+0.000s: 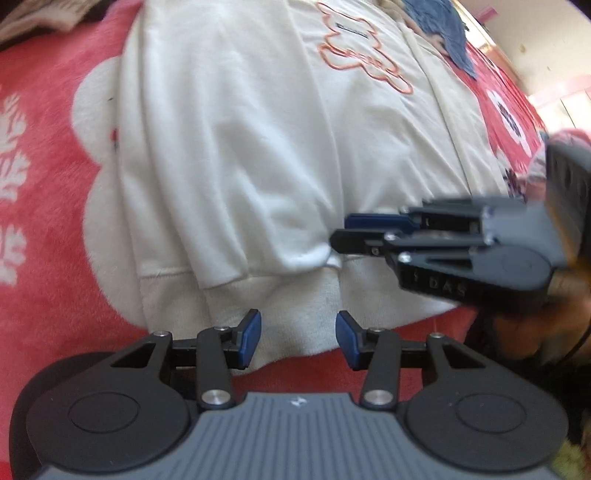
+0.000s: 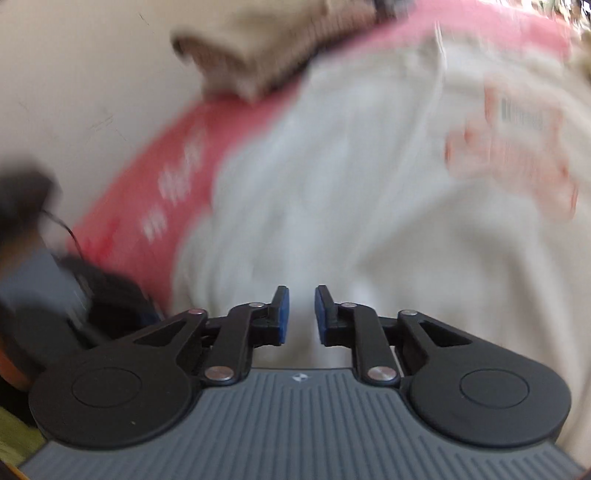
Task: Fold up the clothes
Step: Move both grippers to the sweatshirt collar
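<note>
Left hand-held gripper (image 1: 298,339) hangs just above the ribbed hem of a white sweatshirt (image 1: 258,147), its blue pads parted with nothing between them, so it stands open. Only the hem shows through the gap, along with a strip of the blanket at the near edge.

The sweatshirt lies spread on a pink blanket (image 1: 48,221) patterned with white flowers. It reaches from the near edge towards the far side, and an orange outlined flower design (image 1: 364,48) sits on its chest. One sleeve is folded across the body, its cuff ending by the hem. Beyond the far side of the sweatshirt lies a piece of blue cloth (image 1: 443,33).

The right hand-held gripper (image 1: 341,230) comes in from the right side, lying sideways just over the hem, its tips next to the sleeve cuff. In its own blurred view the pads (image 2: 283,314) stand slightly apart with a narrow gap, and no cloth is pinched between them. White fabric fills the space under it. A beige garment (image 2: 251,48) lies at the blanket's far edge, against a pale wall (image 2: 74,74).
</note>
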Action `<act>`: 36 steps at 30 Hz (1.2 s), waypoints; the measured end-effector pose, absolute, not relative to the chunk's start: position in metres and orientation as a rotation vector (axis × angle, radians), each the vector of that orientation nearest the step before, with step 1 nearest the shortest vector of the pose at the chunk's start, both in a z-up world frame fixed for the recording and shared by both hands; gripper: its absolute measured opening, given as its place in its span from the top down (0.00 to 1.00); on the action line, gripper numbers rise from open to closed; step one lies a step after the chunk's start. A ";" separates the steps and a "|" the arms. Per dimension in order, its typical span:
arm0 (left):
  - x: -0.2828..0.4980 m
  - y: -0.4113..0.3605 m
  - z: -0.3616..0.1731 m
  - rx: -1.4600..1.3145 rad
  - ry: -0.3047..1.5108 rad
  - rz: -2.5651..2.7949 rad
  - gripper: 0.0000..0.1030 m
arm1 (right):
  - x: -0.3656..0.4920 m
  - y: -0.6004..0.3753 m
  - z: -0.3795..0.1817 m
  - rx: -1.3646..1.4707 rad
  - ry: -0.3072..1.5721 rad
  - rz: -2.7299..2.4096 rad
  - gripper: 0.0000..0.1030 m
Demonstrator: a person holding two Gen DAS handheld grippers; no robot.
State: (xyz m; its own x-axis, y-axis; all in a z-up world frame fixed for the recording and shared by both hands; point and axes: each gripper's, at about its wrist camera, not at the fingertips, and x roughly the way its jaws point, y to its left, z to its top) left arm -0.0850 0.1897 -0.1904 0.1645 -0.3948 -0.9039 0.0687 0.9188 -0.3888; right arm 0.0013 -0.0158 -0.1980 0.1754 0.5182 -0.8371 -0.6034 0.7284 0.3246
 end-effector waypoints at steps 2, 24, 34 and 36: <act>-0.087 0.191 -0.182 -0.252 1.346 -0.307 0.56 | -0.002 -0.027 -0.192 -0.011 1.131 0.761 0.84; 0.251 0.148 -0.157 -0.050 0.870 -0.128 0.36 | 0.225 -0.161 -0.158 0.083 0.852 0.451 0.67; 0.387 0.133 -0.190 0.115 0.885 -0.236 0.35 | 0.380 -0.145 -0.180 -0.195 0.850 0.595 0.56; 0.399 0.131 -0.196 0.135 0.898 -0.252 0.35 | 0.399 -0.137 -0.184 -0.253 0.861 0.639 0.55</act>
